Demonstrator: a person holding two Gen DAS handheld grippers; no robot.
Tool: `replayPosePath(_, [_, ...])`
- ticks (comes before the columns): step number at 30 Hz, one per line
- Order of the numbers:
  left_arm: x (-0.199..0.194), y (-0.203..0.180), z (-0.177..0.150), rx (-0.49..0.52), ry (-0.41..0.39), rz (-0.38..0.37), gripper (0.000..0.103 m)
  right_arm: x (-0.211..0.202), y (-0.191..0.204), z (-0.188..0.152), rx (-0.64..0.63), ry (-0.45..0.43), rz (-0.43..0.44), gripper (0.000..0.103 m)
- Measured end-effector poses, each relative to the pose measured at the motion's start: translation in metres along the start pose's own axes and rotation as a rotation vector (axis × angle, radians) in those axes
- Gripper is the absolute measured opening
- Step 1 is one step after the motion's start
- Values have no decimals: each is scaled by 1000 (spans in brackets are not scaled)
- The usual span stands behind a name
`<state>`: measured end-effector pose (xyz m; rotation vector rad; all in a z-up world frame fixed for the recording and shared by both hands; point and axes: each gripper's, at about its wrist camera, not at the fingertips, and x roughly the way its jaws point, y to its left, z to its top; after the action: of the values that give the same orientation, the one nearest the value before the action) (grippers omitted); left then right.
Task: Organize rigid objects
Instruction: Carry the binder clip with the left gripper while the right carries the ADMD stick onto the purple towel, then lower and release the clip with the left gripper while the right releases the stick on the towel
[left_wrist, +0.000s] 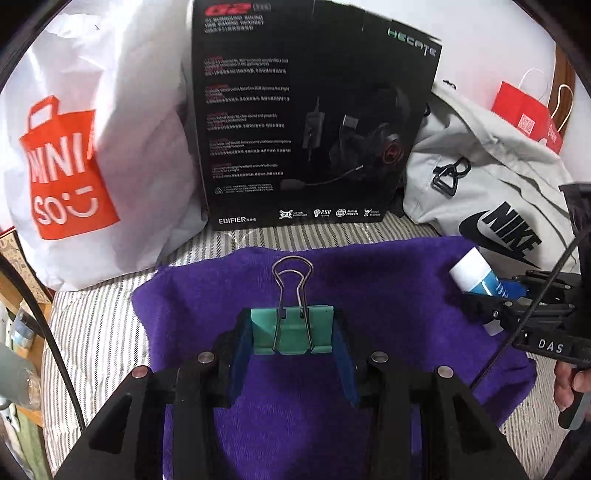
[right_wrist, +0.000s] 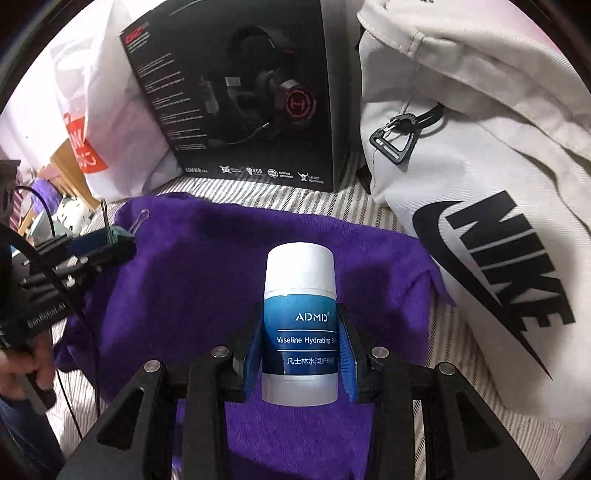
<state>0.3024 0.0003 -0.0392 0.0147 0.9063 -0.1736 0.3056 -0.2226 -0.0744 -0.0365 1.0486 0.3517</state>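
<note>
A teal binder clip (left_wrist: 291, 330) with silver wire handles sits clamped between the blue pads of my left gripper (left_wrist: 291, 332), held above a purple cloth (left_wrist: 388, 295). My right gripper (right_wrist: 300, 332) is shut on a white and blue Vaseline balm stick (right_wrist: 300, 317), white cap pointing away, also over the purple cloth (right_wrist: 207, 258). From the left wrist view, the right gripper (left_wrist: 491, 295) and the balm stick (left_wrist: 476, 273) appear at the right. In the right wrist view, the left gripper (right_wrist: 118, 240) with the binder clip (right_wrist: 122, 230) shows at the left.
A black headset box (left_wrist: 310, 110) stands behind the cloth on a striped bedsheet (left_wrist: 92, 325). A white Miniso bag (left_wrist: 85, 155) lies to the left, a grey Nike bag (left_wrist: 491, 192) to the right, and a red paper bag (left_wrist: 524, 114) at the far right. A hand (left_wrist: 569, 384) holds the right gripper's handle.
</note>
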Motion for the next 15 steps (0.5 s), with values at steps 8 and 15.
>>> replayPosePath(8, [18,2,-2,8,43,14,39,20,1,2,-23,43,-19,36])
replayPosePath(15, [21,2,-4,10,48,21,39,26,5,1,-37,60,-31,36])
